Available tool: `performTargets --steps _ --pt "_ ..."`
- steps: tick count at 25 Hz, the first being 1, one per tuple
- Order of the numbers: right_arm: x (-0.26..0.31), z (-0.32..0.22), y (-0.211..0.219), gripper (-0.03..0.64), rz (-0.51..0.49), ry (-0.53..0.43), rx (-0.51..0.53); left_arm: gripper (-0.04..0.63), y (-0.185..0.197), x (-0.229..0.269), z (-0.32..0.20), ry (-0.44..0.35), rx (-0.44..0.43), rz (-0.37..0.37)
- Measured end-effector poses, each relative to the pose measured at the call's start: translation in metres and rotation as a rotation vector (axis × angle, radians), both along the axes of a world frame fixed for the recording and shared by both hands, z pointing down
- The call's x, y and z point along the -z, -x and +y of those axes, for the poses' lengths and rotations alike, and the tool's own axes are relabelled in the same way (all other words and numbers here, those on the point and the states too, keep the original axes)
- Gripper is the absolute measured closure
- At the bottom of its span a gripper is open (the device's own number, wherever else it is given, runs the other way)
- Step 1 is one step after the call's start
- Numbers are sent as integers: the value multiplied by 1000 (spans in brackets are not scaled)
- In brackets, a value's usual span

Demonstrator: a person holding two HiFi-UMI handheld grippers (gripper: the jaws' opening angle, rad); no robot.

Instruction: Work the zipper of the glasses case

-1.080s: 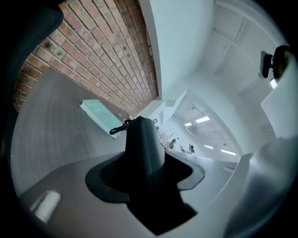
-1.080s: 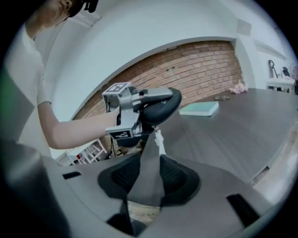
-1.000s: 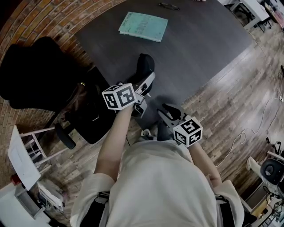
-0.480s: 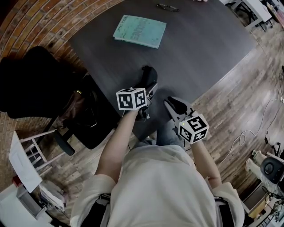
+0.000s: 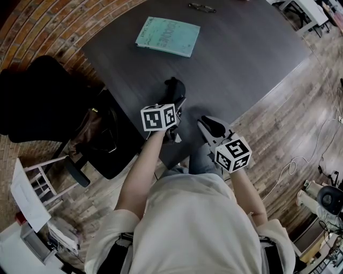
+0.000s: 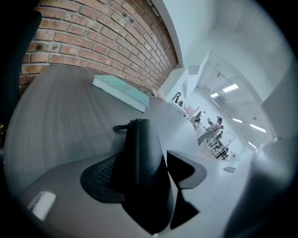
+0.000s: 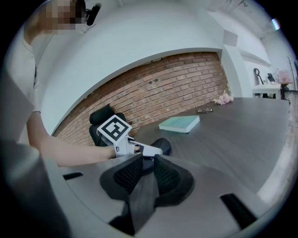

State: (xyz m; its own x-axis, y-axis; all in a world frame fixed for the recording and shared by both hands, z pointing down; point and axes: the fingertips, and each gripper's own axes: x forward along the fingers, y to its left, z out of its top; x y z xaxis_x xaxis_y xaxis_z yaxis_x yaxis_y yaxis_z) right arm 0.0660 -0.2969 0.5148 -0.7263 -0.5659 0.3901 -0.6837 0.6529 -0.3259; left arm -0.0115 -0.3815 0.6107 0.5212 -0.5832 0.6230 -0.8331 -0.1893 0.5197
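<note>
The black glasses case (image 5: pixel 174 87) stands on its edge over the dark table (image 5: pixel 241 59), its far end with the zipper pull (image 6: pixel 122 126) pointing away from me. My left gripper (image 5: pixel 179 104) has the case (image 6: pixel 139 158) between its jaws. Both pads still touch the case's sides while the jaws are opening. My right gripper (image 5: pixel 207 124) hovers just right of it near the table's front edge. In the right gripper view its pads (image 7: pixel 128 173) stand a narrow gap apart with nothing between them, and the case (image 7: pixel 163 145) shows beyond the left gripper (image 7: pixel 148 149).
A teal book (image 5: pixel 169 35) and a pair of glasses (image 5: pixel 202 7) lie at the table's far side. A black office chair (image 5: pixel 32 96) with a dark bag (image 5: pixel 102 134) stands left of the table. A white stool (image 5: pixel 37 176) is on the wooden floor.
The left gripper and the case have shifted a little right and forward over the table, closer to the right gripper. The right gripper has barely moved.
</note>
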Motion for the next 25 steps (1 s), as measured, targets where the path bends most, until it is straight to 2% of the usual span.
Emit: performTargets --steps 3,7,13,20,25 --pt "4 1 -1 534 2 -13 -9 299 18 8 2 -37 29 -20" --pt "9 9 0 534 3 -32 -25 291 41 20 14 -63 63 -9" --pt "21 35 4 535 8 -72 -42 295 54 51 47 -133 70 -17" --pt "45 78 11 551 -12 -131 -68 427 60 94 110 -231 58 -33" --pt "59 111 20 575 -24 -172 -80 496 69 112 161 -262 82 -18"
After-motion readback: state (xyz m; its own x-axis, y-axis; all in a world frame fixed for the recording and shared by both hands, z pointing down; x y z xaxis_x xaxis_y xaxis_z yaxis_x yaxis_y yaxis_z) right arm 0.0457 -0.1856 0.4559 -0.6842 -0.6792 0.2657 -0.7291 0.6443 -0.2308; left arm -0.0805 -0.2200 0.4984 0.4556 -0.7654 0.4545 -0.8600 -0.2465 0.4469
